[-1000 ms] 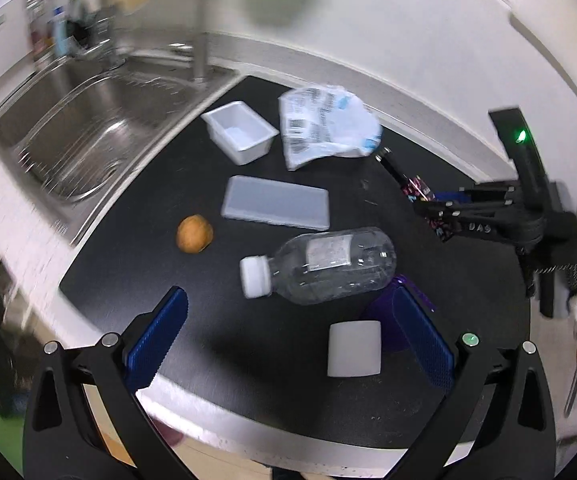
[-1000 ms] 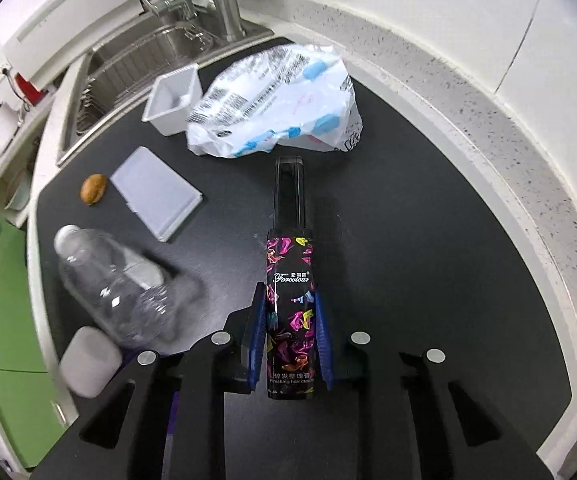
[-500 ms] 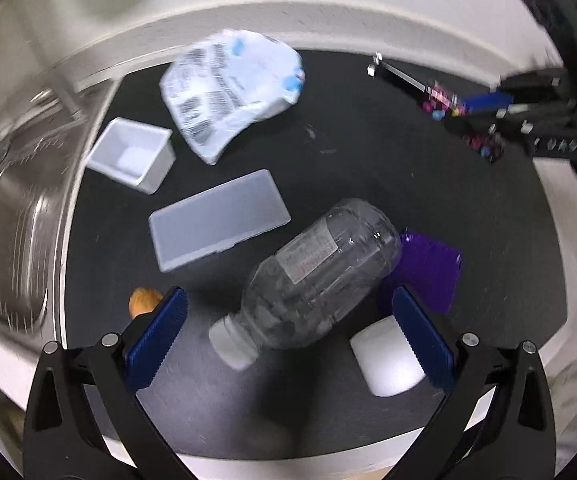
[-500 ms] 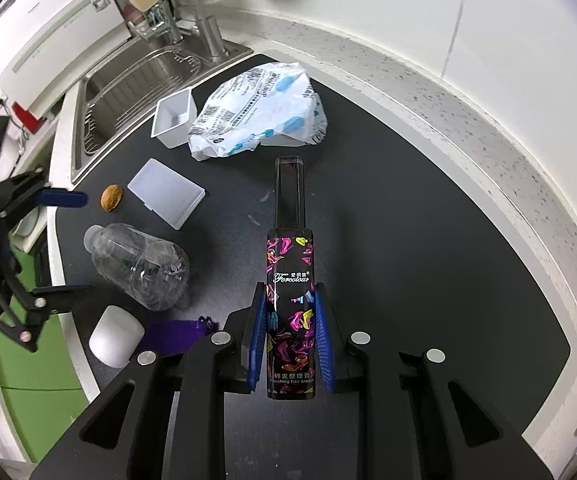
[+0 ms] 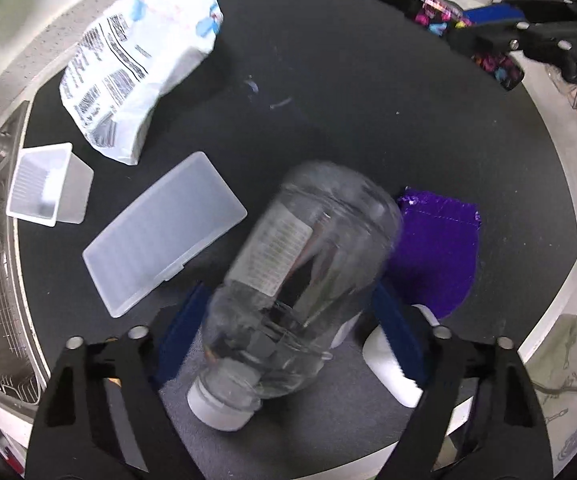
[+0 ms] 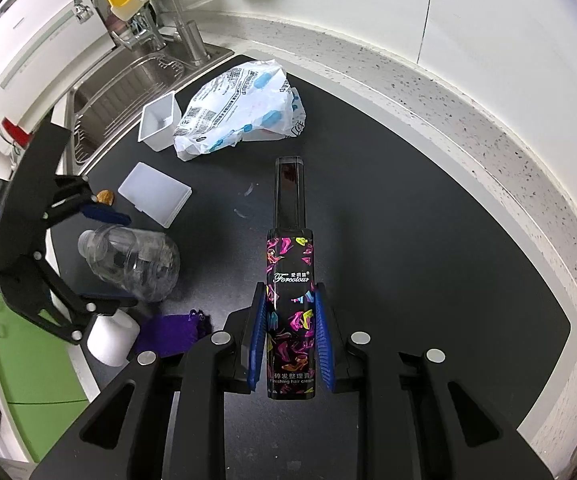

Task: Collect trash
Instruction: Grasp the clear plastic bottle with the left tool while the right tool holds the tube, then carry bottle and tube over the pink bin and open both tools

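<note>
A clear, empty plastic bottle (image 5: 300,272) with a white cap lies on the black counter (image 5: 368,120). My left gripper (image 5: 288,296) points straight down over it, and its jaws are closing. The bottle lies between the blue pads (image 5: 180,328), which stand close to its sides without clearly pressing. From the right wrist, the same bottle (image 6: 136,260) lies inside the left gripper (image 6: 108,256). My right gripper (image 6: 290,292) is shut on a black hair cream tube (image 6: 290,264) with a colourful print, held above the counter. That tube (image 5: 440,8) also shows at the top right of the left wrist view.
Around the bottle lie a purple pouch (image 5: 436,256), a white cylinder (image 5: 388,368), a translucent lid (image 5: 160,232), a white tub (image 5: 44,188), a printed plastic bag (image 5: 136,76) and a small brown lump (image 6: 105,197). A steel sink (image 6: 128,84) borders the counter on the left.
My left gripper has dropped and rolled over the bottle, which now fills the view between narrower jaws. The right gripper still holds the tube and has barely moved.
</note>
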Demonstrator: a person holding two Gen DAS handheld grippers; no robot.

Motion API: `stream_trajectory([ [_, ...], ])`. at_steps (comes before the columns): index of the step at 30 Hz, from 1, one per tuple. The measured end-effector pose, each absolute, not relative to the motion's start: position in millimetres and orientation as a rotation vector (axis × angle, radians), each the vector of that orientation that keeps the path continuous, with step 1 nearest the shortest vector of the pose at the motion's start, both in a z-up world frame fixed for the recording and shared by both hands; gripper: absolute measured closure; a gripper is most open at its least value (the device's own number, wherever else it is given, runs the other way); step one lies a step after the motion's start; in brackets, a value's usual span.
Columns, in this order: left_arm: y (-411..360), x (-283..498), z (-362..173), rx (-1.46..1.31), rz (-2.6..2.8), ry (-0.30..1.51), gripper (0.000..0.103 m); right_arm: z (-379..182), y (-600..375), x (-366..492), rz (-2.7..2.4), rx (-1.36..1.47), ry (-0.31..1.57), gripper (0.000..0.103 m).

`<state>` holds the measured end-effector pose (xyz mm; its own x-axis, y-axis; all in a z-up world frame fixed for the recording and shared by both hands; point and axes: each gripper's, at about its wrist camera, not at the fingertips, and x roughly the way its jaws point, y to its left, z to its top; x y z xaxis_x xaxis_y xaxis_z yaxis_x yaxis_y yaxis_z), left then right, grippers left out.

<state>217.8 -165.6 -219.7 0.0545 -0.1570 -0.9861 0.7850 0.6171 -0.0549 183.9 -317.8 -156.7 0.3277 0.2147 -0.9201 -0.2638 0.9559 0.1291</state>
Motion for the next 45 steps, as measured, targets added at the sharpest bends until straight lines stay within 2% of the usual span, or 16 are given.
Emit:
stream_trajectory([
  [3, -169, 217, -227, 0.607, -0.789, 1.346, 0.029, -157, -317, 184, 0.312, -0.046, 1.197, 0.081],
  [5, -169, 219, -225, 0.583, -0.783, 1.338, 0.037, -156, -317, 183, 0.313, -0.044, 1.196, 0.081],
  [19, -149, 224, -201, 0.33, -0.719, 1.316, 0.04, -149, -313, 177, 0.329, -0.044, 1.177, 0.081],
  [28, -102, 206, -165, 0.178, -0.559, 1.272, 0.04, -128, -297, 163, 0.367, -0.066, 1.122, 0.081],
  [36, -87, 156, -121, 0.12, -0.409, 1.181, 0.04, -100, -263, 138, 0.455, -0.088, 1.054, 0.081],
  [45, -19, 81, -87, -0.001, -0.243, 1.105, 0.04, -80, -175, 93, 0.674, -0.168, 0.994, 0.081],
])
